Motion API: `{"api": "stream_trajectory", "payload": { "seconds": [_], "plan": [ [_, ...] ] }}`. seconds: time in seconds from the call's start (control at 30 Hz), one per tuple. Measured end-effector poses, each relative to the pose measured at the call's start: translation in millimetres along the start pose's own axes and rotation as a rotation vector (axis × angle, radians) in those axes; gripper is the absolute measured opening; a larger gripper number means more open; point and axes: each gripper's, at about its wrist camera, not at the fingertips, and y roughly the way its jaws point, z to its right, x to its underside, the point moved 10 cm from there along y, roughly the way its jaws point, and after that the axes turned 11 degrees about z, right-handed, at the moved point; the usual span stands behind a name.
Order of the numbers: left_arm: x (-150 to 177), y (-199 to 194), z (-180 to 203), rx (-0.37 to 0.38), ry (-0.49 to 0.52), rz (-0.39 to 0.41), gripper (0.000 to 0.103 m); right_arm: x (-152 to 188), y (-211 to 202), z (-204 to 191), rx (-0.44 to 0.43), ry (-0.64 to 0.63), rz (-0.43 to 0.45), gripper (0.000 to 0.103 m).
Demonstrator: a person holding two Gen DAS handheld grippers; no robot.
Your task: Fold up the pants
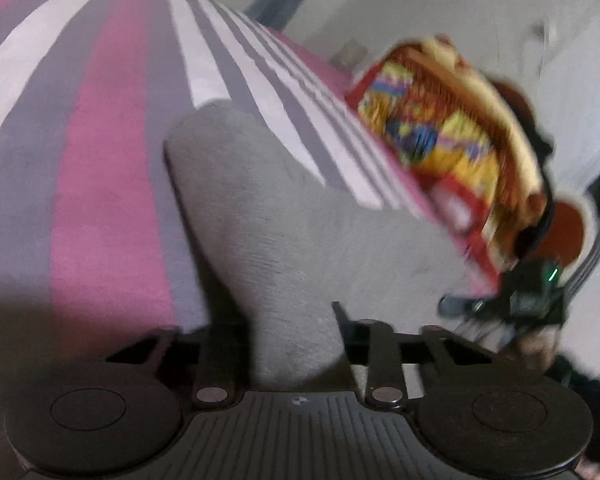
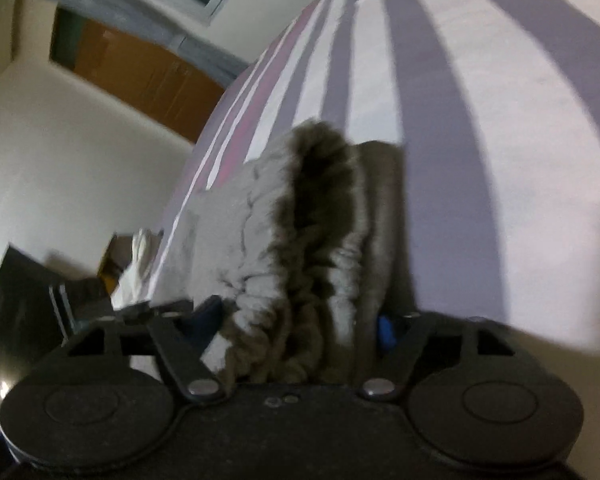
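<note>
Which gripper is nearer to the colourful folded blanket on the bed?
Right. The right gripper is just below the colourful blanket; the left gripper is further away, holding the grey pants.

Pants [image 1: 284, 216] plain grey; gathered waistband [image 2: 300, 248] grey, shadowed brown. Sheet [image 1: 100, 140] striped pink, grey, white. At 2 o'clock, cloth [image 1: 432, 128] printed yellow, red, blue. Grippers [image 1: 288, 320] black

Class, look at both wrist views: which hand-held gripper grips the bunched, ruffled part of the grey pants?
The right hand-held gripper: its pants fabric is gathered and ruffled, while the left hand-held gripper holds a smooth, flat stretch.
</note>
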Motion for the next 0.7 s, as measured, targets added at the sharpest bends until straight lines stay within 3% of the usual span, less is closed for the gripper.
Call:
{"api": "stream_trajectory", "payload": {
  "seconds": [0.07,0.17,0.33,0.4,0.43,0.47,0.5,0.53,0.57,0.63,0.7],
  "plan": [
    [-11.3,-7.5,-0.7,0.054,-0.065,0.053,0.024,-6.4,3.6,-8.9,-0.038,0.004,0.009,0.054],
    [-45.6,-14.7,0.6,0.081,-0.066,0.121,0.023,-26.2,6.0,-31.8,-0.117,-0.007,0.031,0.051],
    [-122.4,5.1,-30.9,-0.007,-0.006,0.152,0.024,-91.0,45.2,-59.9,-0.142,-0.041,0.065,0.049],
    [-138.0,24.0,-55.1,-0.073,0.008,0.125,0.028,-120.2,75.3,-54.0,-0.091,-0.015,0.086,0.054],
    [-139.0,35.8,-72.7,-0.152,0.015,0.091,0.036,-132.2,91.5,-45.1,-0.036,-0.004,0.092,0.058],
    [-133.8,44.3,-89.8,-0.249,0.036,0.043,0.042,-139.1,104.4,-30.6,0.062,0.001,0.096,0.077],
    [-126.2,50.9,-98.3,-0.289,0.056,0.004,0.047,-138.6,119.9,-11.3,0.210,0.012,0.065,0.087],
    [-124.1,50.2,-96.1,-0.296,0.088,0.013,0.048,-132.8,130.9,1.1,0.297,0.013,0.013,0.086],
    [-123.0,45.9,-90.5,-0.310,0.105,0.020,0.049,-131.3,134.2,-2.9,0.288,-0.016,0.015,0.090],
    [-117.3,34.8,-76.1,-0.327,0.161,0.048,0.052,-125.2,129.8,-16.4,0.309,-0.095,0.021,0.088],
    [-108.1,13.7,-61.3,-0.416,0.269,0.105,0.060,-113.9,118.0,-35.9,0.310,-0.222,0.067,0.088]
  ]
}}
